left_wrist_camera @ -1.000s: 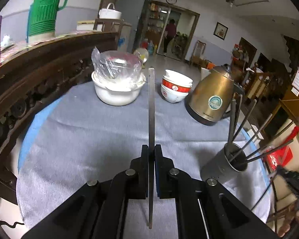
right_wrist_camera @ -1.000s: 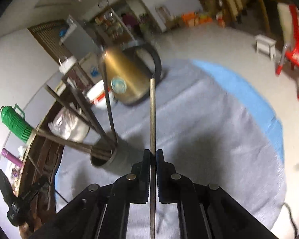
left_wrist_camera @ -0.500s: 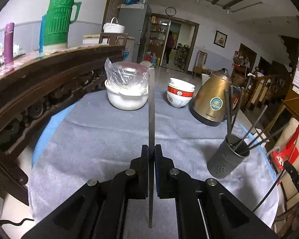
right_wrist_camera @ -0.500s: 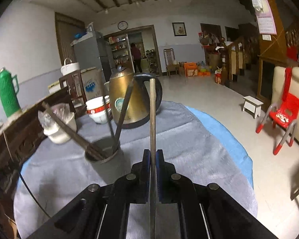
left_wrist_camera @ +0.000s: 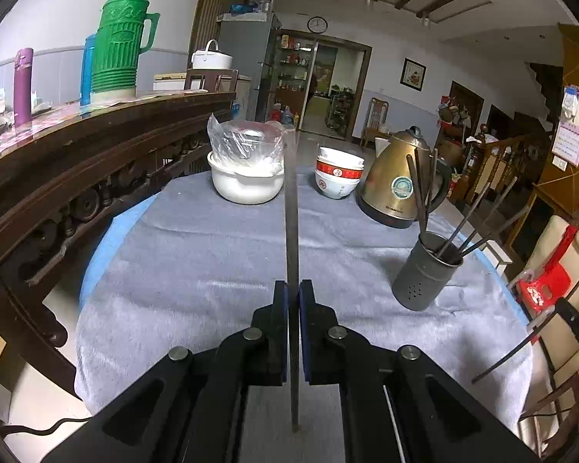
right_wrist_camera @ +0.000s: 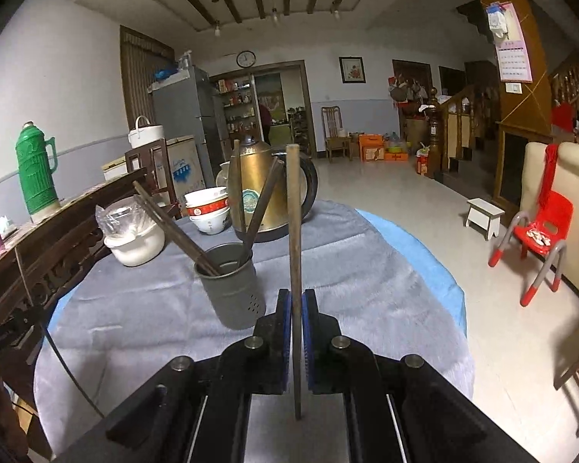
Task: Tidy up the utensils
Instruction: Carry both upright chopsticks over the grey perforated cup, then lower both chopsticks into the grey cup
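Nearest, my left fingers [left_wrist_camera: 293, 297] pinch one chopstick [left_wrist_camera: 291, 212]; my right fingers [right_wrist_camera: 296, 303] pinch another chopstick [right_wrist_camera: 294, 239], both aimed slightly downward over the grey tabletop [left_wrist_camera: 197, 254]. Beyond: perforated utensil holder [right_wrist_camera: 231, 293] with chopsticks. Farther: brass kettle [left_wrist_camera: 395, 181], label unreadable.

Home living room: fridge [right_wrist_camera: 191, 108], kettle [right_wrist_camera: 258, 189]
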The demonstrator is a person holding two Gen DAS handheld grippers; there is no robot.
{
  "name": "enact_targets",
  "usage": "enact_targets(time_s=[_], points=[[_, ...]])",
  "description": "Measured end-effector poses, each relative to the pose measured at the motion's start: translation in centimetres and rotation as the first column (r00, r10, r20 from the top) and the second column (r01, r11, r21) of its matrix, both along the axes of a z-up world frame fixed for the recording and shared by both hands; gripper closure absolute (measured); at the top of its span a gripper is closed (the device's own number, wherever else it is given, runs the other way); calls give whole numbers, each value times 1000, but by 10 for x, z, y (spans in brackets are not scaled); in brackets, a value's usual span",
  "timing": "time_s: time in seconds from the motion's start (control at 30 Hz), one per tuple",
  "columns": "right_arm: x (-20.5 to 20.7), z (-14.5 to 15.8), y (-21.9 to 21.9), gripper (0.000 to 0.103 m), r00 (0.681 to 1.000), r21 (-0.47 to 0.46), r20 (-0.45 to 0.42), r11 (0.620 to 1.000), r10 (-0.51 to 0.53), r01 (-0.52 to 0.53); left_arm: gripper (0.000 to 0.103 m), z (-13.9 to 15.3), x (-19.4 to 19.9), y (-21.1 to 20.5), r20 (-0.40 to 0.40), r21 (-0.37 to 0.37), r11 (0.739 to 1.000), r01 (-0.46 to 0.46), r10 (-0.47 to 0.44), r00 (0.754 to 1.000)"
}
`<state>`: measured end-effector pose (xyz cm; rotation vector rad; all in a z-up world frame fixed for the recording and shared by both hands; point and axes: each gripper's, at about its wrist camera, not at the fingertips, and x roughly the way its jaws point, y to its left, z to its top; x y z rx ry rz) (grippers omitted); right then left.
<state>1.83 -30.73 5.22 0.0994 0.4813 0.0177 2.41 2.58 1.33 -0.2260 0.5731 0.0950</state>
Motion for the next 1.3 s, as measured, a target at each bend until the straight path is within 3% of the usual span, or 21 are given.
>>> enact_targets(time_s=[0.17,0.5,0.67,0.83,1.07,1.2,1.3], points=[[-1,1,-2,97,1000,2,-11,1000,3,-3,97,10,-4,3,38,-13,1000,-7,8,999],[-9,1,2,97,1000,-2,-17,1000,10,-10,97,-5,-43,-2,126,83,996,-44,33,992],[-15,1,1,97,1000,2,-25,1000,13,-13,97,0,-68,4,102,42,999,-21,16,995],[-17,3,0,97,999,16,-26,1000,22,-22,97,10,-75,-2,120,46,999,7,-13,993],[-8,38,-9,97,998,67,54,997,25,-28,97,52,-45,-5,184,-53,995,81,-70,980],[1,69,-9,97,992,97,122,994,39,-51,97,83,-10,-14,219,-162,972,169,-132,967],[12,87,-6,97,986,115,158,991,51,-70,97,103,19,-27,258,-203,956,210,-155,954]])
